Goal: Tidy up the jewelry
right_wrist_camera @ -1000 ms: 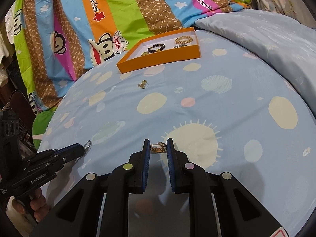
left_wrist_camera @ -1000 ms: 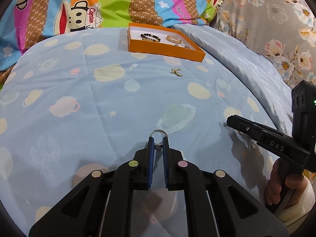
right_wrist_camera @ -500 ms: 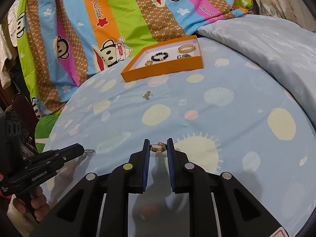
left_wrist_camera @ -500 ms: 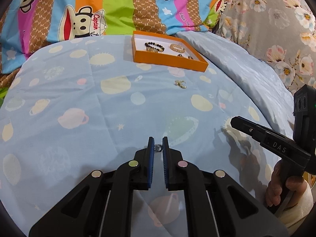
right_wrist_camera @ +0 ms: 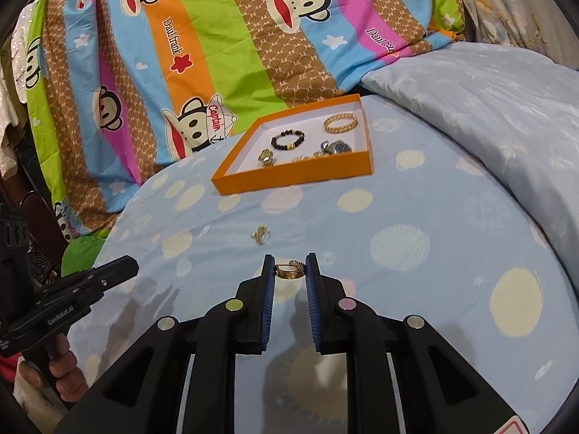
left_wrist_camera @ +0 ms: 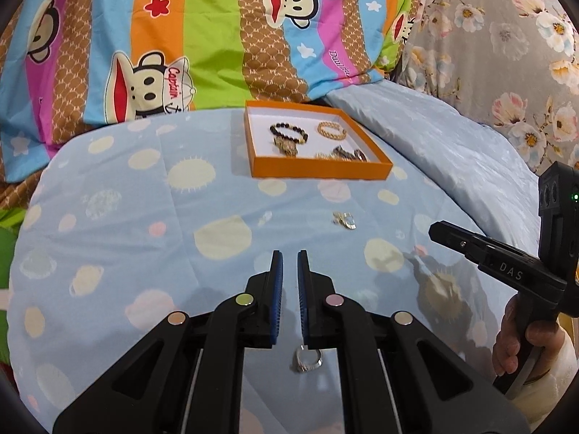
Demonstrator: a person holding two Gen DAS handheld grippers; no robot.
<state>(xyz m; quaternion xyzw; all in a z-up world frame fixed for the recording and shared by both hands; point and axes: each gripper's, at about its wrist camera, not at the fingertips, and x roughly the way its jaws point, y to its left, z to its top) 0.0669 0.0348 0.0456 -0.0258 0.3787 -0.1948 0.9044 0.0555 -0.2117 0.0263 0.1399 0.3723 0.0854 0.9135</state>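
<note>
An orange tray [left_wrist_camera: 318, 173] [right_wrist_camera: 296, 181] with a white floor sits on the blue bedspread and holds a dark bead bracelet [left_wrist_camera: 288, 133], a gold bracelet [right_wrist_camera: 341, 123] and other pieces. A small gold clasp piece [left_wrist_camera: 345, 220] [right_wrist_camera: 260, 235] lies loose in front of it. My right gripper [right_wrist_camera: 289, 267] is shut on a gold ring [right_wrist_camera: 288, 271], held above the bed. My left gripper [left_wrist_camera: 287, 256] is nearly closed with nothing between its fingertips; a silver ring [left_wrist_camera: 307, 360] shows far back between its fingers, on or over the bed.
A striped monkey-print quilt [left_wrist_camera: 202, 47] rises behind the tray. A pale blue pillow [right_wrist_camera: 488, 108] and a floral cushion [left_wrist_camera: 514, 54] lie to the right. Each gripper shows in the other's view, the right [left_wrist_camera: 506, 271] and the left [right_wrist_camera: 65, 300].
Both grippers have risen and moved toward the tray. The silver ring has slipped from my left gripper's fingertips and now lies back beneath it. The right gripper still holds the gold ring.
</note>
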